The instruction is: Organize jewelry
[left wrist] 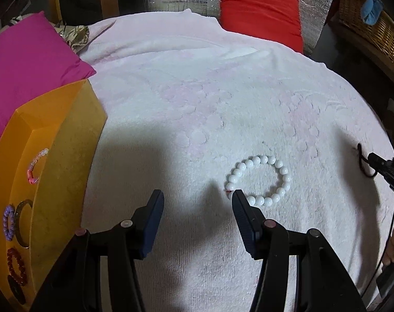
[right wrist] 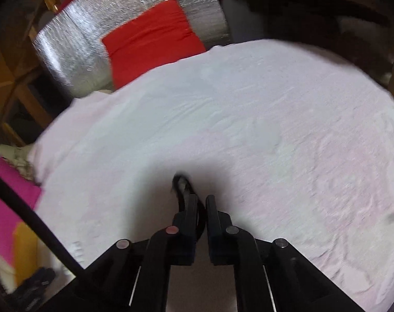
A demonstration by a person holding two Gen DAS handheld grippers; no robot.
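Picking up bracelets for the box.
Right tongs clamped on dark cord; left tongs half-open, empty, beside white bracelet on towel. Next: carry cord boxward.

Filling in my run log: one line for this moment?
left gripper: open, by white bead bracelet | right gripper: shut on dark cord

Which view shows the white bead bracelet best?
The left wrist view: the white bead bracelet lies whole on the pale towel, only its near edge hidden behind a finger. The right wrist view shows none of it clearly.
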